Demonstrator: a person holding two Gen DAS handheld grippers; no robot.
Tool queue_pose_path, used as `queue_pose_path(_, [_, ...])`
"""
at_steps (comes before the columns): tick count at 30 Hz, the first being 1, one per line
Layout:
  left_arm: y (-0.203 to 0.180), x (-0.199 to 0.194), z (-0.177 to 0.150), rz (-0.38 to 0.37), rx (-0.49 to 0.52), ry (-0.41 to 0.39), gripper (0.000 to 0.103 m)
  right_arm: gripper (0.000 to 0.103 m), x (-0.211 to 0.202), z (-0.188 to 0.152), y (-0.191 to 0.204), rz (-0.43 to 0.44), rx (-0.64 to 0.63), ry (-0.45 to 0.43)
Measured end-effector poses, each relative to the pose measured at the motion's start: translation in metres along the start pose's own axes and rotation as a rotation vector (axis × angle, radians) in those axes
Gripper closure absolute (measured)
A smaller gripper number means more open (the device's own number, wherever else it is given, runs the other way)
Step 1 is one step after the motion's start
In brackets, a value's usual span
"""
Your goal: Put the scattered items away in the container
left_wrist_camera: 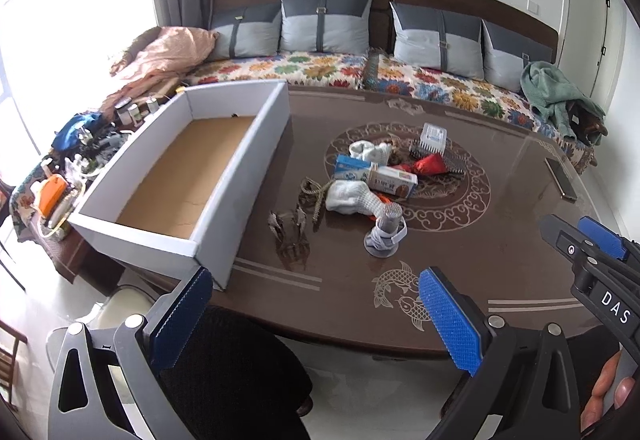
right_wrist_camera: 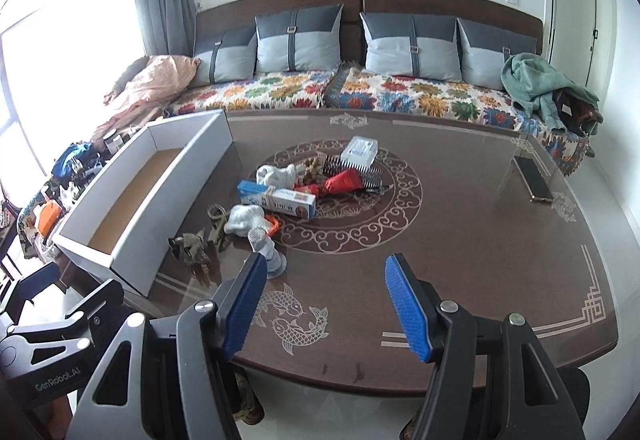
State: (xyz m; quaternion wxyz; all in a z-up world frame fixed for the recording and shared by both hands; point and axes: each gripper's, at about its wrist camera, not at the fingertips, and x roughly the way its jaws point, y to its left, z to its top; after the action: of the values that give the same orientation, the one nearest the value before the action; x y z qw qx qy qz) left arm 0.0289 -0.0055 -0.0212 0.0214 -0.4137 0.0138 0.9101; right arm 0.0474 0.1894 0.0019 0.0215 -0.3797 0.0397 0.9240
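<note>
From the left wrist view, the left gripper (left_wrist_camera: 316,316) hangs over the near edge of the dark brown glass-topped table (left_wrist_camera: 500,240), its blue-padded fingers (left_wrist_camera: 450,324) spread wide with nothing between them. The white cardboard box with a brown floor (left_wrist_camera: 192,176) sits at the table's left end, apparently bare inside, probably placed there so each drop is a short carry. The scattered items lie in a loose heap at the centre: a white bundled sock (left_wrist_camera: 352,196), a blue-and-tan carton (left_wrist_camera: 376,176), a red pouch (left_wrist_camera: 430,164), a clear plastic case (left_wrist_camera: 434,136) and a small grey camouflage-patterned piece (left_wrist_camera: 290,230) nearest the box. The right gripper (left_wrist_camera: 584,240) shows at the right margin.

From the right wrist view, the right gripper (right_wrist_camera: 326,304) is likewise parted and holds nothing, aimed toward the heap; a grey mesh-wrapped object on a round base (right_wrist_camera: 268,252) stands just beyond its left finger. A dark phone (right_wrist_camera: 534,180) lies well apart at the far right. Nothing seems packed yet.
</note>
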Motion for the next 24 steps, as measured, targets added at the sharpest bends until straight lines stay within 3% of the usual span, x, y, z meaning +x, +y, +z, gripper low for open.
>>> queue_pose_path(5, [-0.009,0.048,-0.009,-0.088,0.032,0.032,0.0,0.04,0.045,-0.007,-0.006,0.011,-0.002,0.08])
queue_pose_path(12, [-0.018,0.101,-0.024,-0.063,0.076,0.084,0.0,0.04,0.112,-0.018,-0.013,0.102,-0.01,0.174])
queue_pose_path(24, [0.009,0.125,-0.034,-0.108,0.013,0.152,0.0,0.04,0.18,-0.011,0.023,0.338,-0.117,0.201])
